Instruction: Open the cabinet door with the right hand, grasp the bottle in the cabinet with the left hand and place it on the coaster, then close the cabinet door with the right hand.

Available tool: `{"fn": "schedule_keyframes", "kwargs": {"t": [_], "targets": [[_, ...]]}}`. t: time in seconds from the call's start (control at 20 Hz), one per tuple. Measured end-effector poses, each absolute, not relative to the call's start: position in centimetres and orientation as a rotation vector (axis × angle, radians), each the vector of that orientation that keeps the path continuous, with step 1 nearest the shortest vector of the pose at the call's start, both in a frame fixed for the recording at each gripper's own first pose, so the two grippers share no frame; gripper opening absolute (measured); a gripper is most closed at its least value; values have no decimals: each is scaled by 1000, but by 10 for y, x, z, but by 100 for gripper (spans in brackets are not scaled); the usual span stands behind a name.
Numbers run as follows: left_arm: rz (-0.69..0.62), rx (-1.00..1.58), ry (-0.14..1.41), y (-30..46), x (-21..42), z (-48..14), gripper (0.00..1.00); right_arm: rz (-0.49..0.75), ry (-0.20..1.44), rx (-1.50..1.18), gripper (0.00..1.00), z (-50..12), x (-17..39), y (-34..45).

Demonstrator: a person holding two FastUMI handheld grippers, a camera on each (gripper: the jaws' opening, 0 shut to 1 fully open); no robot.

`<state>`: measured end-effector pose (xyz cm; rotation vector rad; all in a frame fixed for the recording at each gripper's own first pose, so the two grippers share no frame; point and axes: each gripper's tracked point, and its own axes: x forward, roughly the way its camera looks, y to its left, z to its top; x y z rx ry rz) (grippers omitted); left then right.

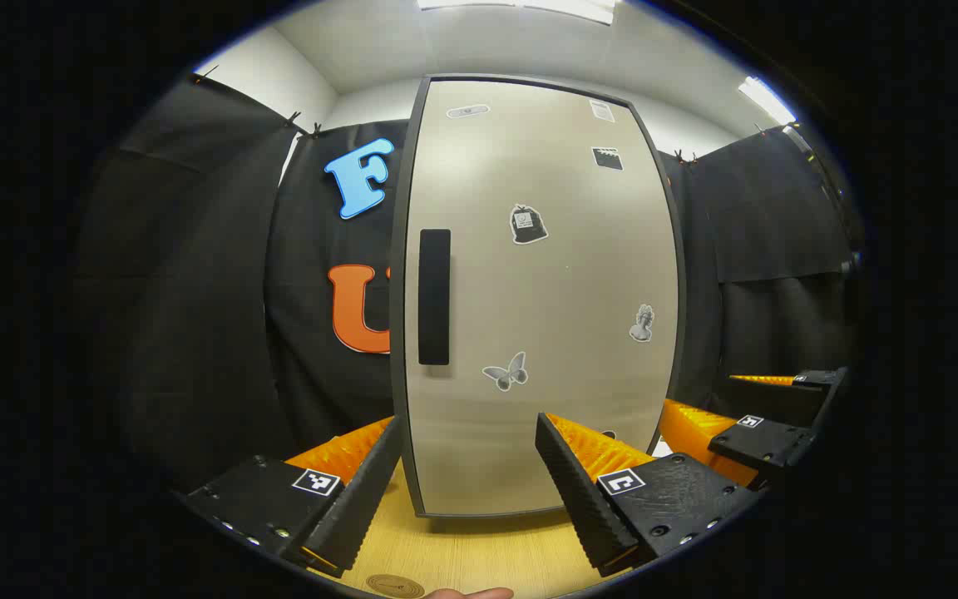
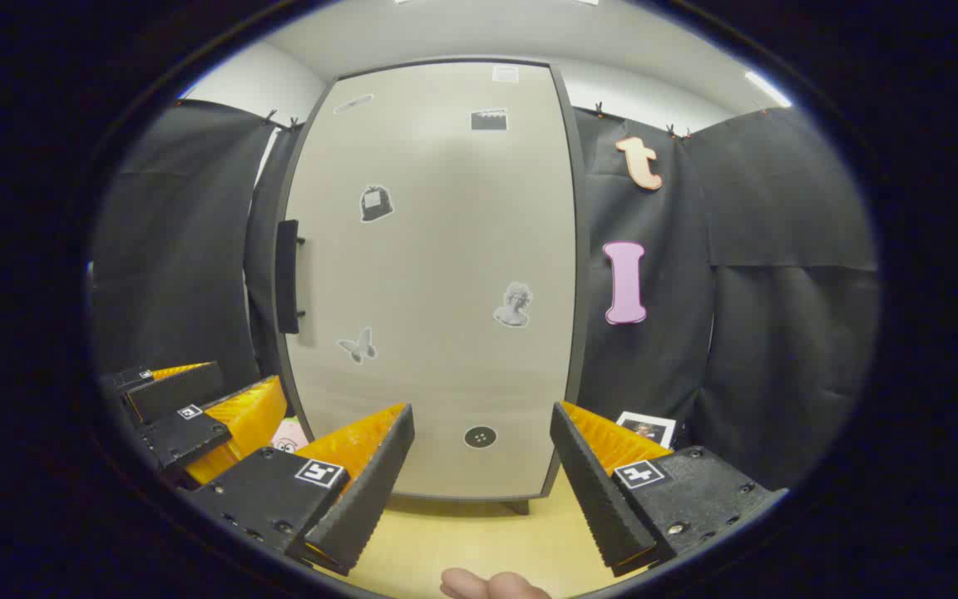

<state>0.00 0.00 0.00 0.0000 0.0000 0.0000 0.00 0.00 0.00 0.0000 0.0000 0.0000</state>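
Left gripper view: cabinet door [image 1: 541, 299] stood shut and upright on the wooden table [image 1: 479, 557], facing the camera; dark vertical handle [image 1: 434, 297] near the door's left edge.
Right gripper view: same door [image 2: 437, 274] seen slightly from the right; handle [image 2: 287, 276] stood proud of the panel on two short posts.
Left gripper [image 1: 466, 487]: fingers spread wide, nothing between them, hovering low in front of the door's bottom edge.
Right gripper [image 2: 479, 487]: fingers likewise spread and empty, aimed at the lower middle of the door; it also showed at the right of the left gripper view [image 1: 766, 416].
Bottle: not visible; by the task it sat behind the shut door, so shape and fill could not be judged.
Coaster [image 1: 394, 586]: round disc on the table at the near edge, just below the left gripper.
Task stage (judgement): door not yet opened; nothing grasped.
Door handling (judgement): stiff flat panel, probably light and hinged on the right; smooth face offers no purchase, so the handle is the place to take hold, pinched across its bar.
Bottle handling (judgement): likely smooth and easy to tip; grasp around the body, mid-height.
Surroundings: stickers on the door face; a small card [image 2: 647, 427] at the cabinet's right foot; black cloth behind.
Obstructions (judgement): the left gripper sat near the swing path of the door's handle side and may need to give room.
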Motion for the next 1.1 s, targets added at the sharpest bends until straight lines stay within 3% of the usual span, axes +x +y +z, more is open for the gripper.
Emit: {"fn": "schedule_keyframes", "kwargs": {"t": [0.8,0.95,1.1], "targets": [[-14,2,-7,-6,-2,1,96,40,-7,-12,100,0,-3,5],[-16,-11,11,-2,-4,-3,96,143,18,-11,100,-2,3,25],[0,-17,11,11,-9,0,96,145,2,-31,100,7,17,26]]}}
